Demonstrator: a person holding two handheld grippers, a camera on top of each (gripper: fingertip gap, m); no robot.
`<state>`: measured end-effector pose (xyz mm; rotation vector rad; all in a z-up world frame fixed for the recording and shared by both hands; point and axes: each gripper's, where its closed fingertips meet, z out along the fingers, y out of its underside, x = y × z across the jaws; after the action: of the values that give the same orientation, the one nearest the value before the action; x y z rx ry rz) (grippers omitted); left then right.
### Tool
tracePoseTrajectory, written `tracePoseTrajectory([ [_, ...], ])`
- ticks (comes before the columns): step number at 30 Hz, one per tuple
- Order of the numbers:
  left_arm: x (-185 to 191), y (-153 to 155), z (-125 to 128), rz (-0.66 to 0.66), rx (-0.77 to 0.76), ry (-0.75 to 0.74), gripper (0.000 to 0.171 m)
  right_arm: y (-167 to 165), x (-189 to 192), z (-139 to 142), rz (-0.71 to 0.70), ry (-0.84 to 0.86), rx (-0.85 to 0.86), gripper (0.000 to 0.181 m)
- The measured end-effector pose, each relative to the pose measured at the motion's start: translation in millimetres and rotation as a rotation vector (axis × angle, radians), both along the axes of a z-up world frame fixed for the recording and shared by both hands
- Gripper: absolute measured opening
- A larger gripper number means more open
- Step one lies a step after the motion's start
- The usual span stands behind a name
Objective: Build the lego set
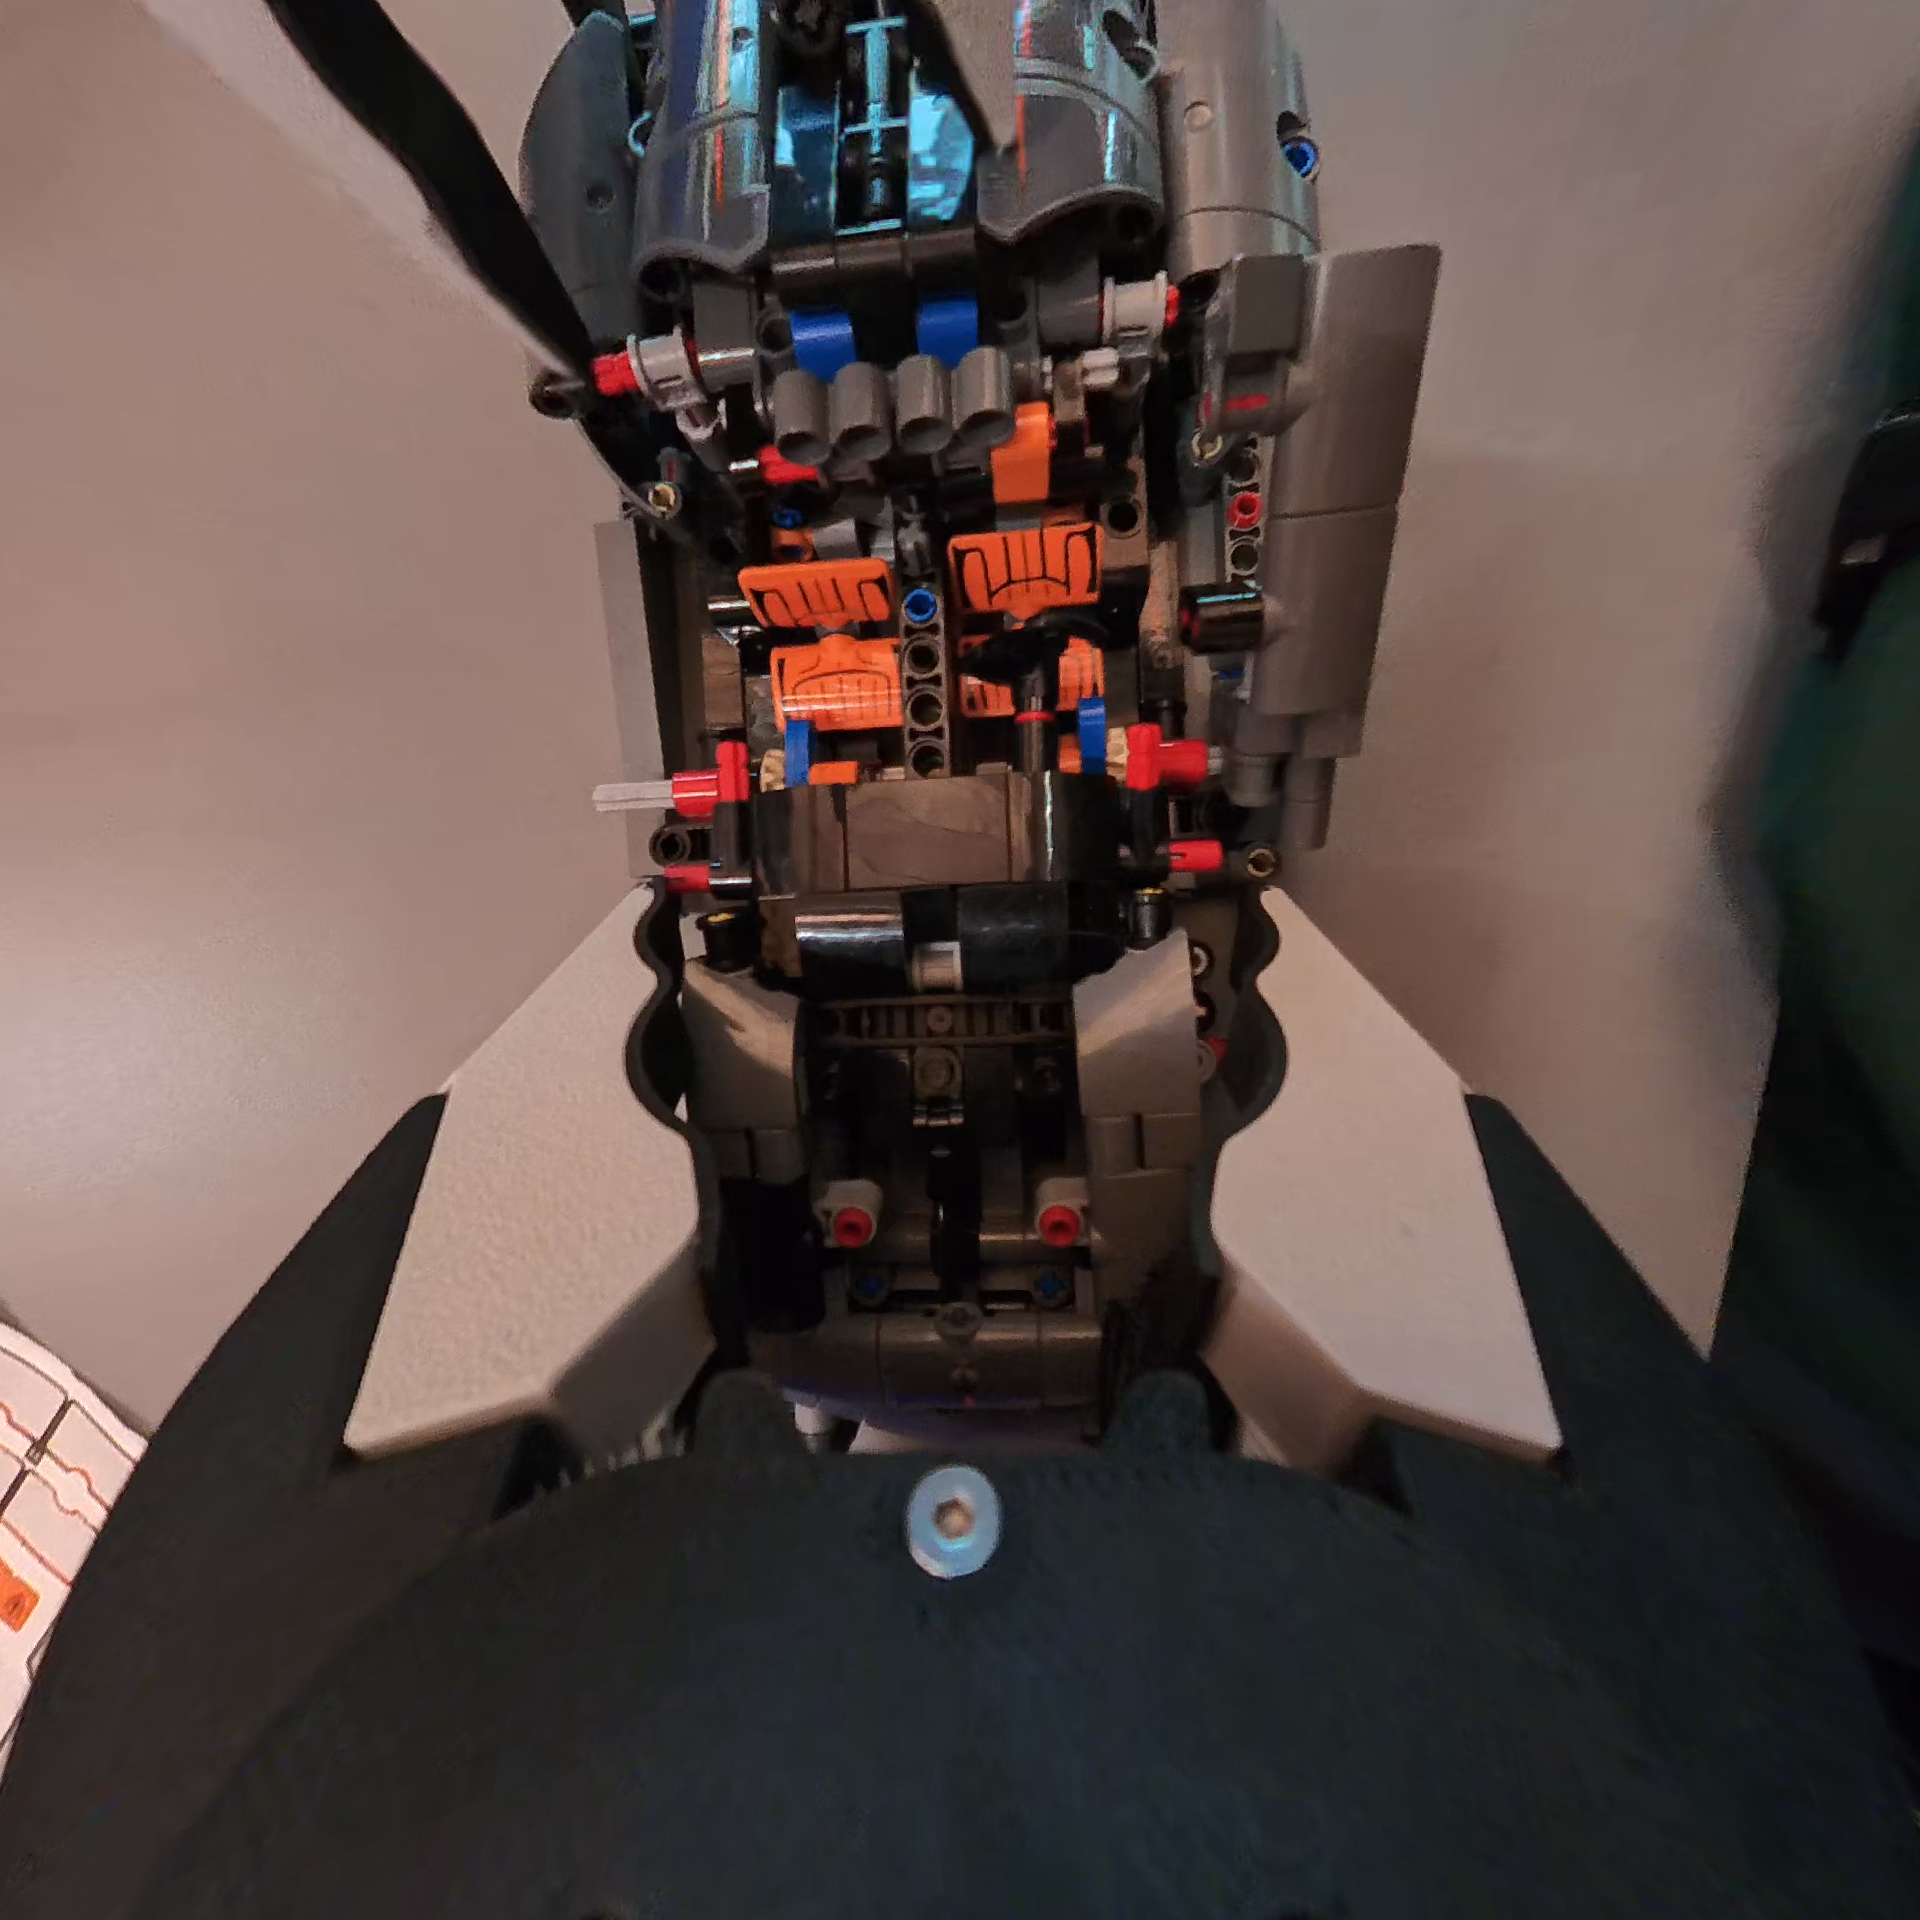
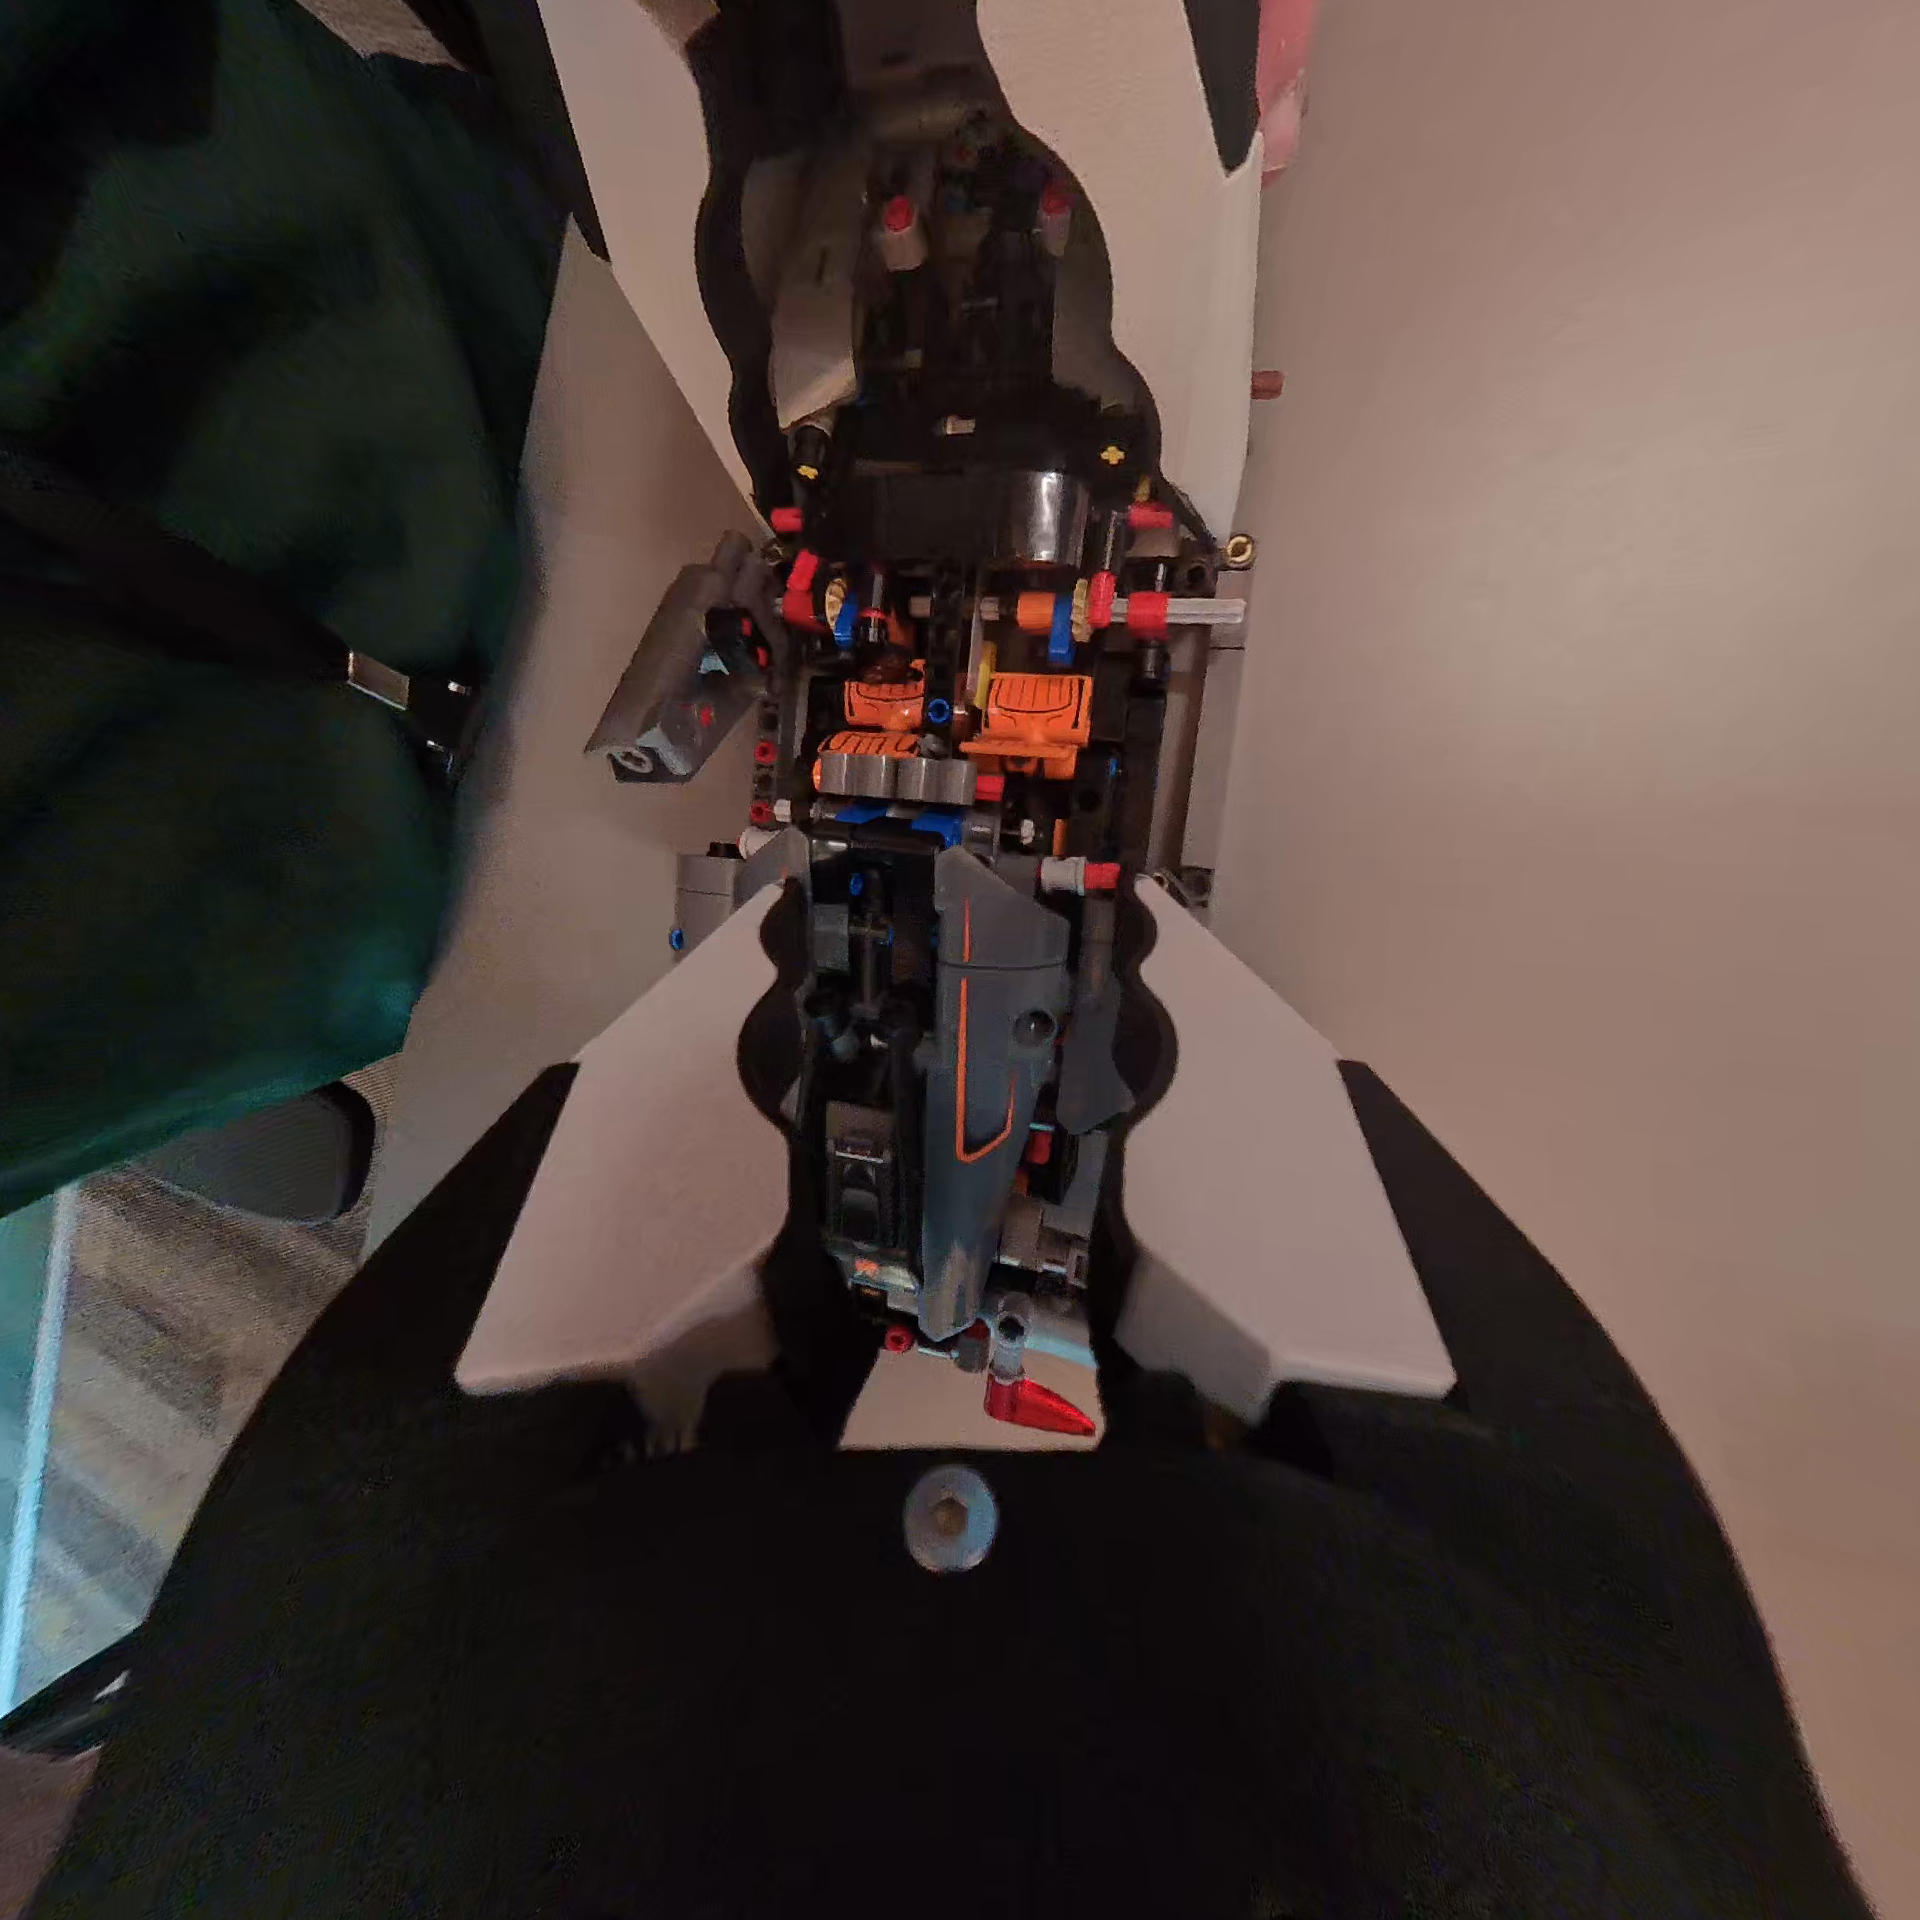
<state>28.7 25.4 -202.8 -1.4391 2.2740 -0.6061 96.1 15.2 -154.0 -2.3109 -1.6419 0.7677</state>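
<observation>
A long dark-grey and black lego car [image 1: 935,831] with orange seats [image 1: 821,597] and red and blue pins is held lengthwise between both grippers. My left gripper [image 1: 956,914] is shut on one end of the car, its black wavy pads [image 1: 655,997] pressing on both sides. My right gripper [image 2: 956,904] is shut on the opposite end [image 2: 966,1049], which has orange-lined grey panels. Each gripper shows at the top of the other's view; the left gripper [image 2: 987,499] is seen in the right wrist view. A grey side panel [image 1: 1340,499] swings outward from the car; it also shows in the right wrist view [image 2: 665,686].
A beige table surface [image 1: 260,623] lies beneath. A person's dark green sleeve [image 2: 208,623] is close at the left of the right wrist view and at the right edge of the left wrist view [image 1: 1829,727]. A printed sheet [image 1: 52,1475] lies at the lower left.
</observation>
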Motion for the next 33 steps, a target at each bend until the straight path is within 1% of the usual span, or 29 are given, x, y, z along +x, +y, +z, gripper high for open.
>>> tracePoseTrajectory([
  [2, 0.3, -0.1, 0.2, -0.003, 0.002, -0.004, 0.104, 0.5, 0.6, 0.8, -0.021, 0.0, 0.014, 0.054],
  [10, 1.0, 0.1, 1.2, -0.007, 0.002, -0.018, 0.103, 0.8, -0.6, 0.5, -0.03, 0.004, 0.021, 0.056],
  [12, 1.2, 0.1, 1.9, -0.008, 0.004, -0.022, 0.104, 3.7, 0.0, 0.5, -0.037, -0.003, 0.049, 0.061],
  [13, 1.3, -0.1, 1.5, -0.009, 0.007, -0.022, 0.104, 2.6, 0.1, 0.4, -0.04, -0.002, 0.04, 0.059],
  [19, 0.6, -0.5, 0.3, -0.01, 0.017, -0.023, 0.104, 0.8, -2.3, 1.2, -0.014, 0.036, 0.047, 0.055],
  [29, -0.4, -2.4, -1.3, -0.021, 0.04, -0.013, 0.102, -6.0, -3.5, -0.3, 0.04, 0.01, 0.035, 0.054],
  [33, -2.6, -8.4, -0.5, -0.031, 0.04, -0.008, 0.102, -13.5, -6.0, -0.6, 0.049, 0.013, 0.029, 0.054],
])
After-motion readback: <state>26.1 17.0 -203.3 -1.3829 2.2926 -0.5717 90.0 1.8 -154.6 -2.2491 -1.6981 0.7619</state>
